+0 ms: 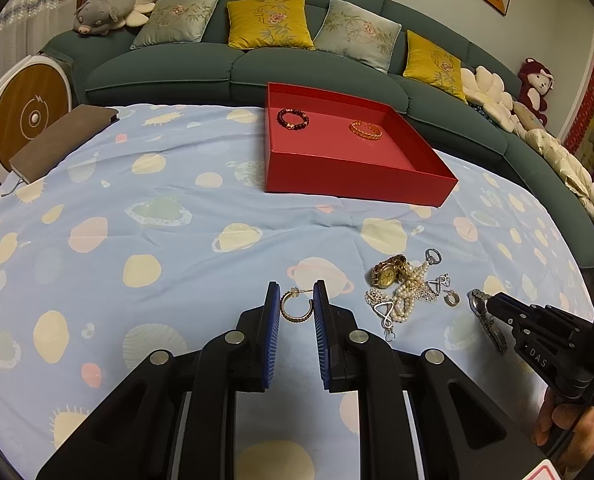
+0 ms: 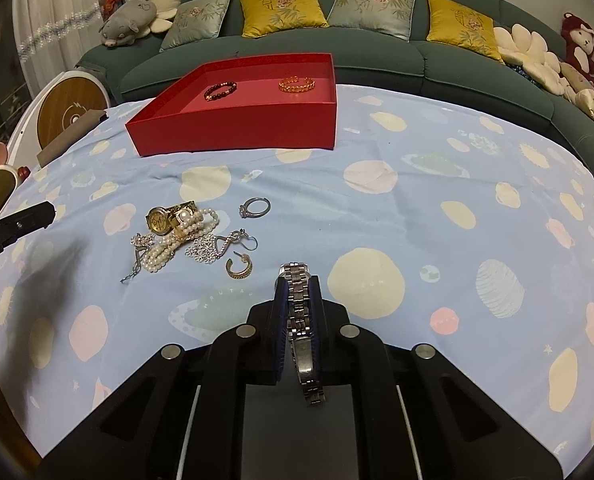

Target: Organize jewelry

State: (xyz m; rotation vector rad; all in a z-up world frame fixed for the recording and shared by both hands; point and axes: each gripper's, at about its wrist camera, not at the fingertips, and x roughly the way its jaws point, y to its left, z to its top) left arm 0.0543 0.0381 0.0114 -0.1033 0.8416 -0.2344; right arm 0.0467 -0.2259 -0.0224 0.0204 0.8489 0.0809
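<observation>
Two bracelets are already lying in the red box (image 2: 233, 128) at the far side of the bench (image 2: 417, 200), while a tangle of loose jewelry (image 2: 185, 236) is waiting nearer. Right claw (image 2: 297, 280) is pinching a silver watch (image 2: 299, 312) by its band; next it needs carrying over the box wall and letting go. Left claw (image 1: 296, 286) is sitting narrow around a gold hoop earring (image 1: 296, 307), pads apparently not pressing it.
</observation>
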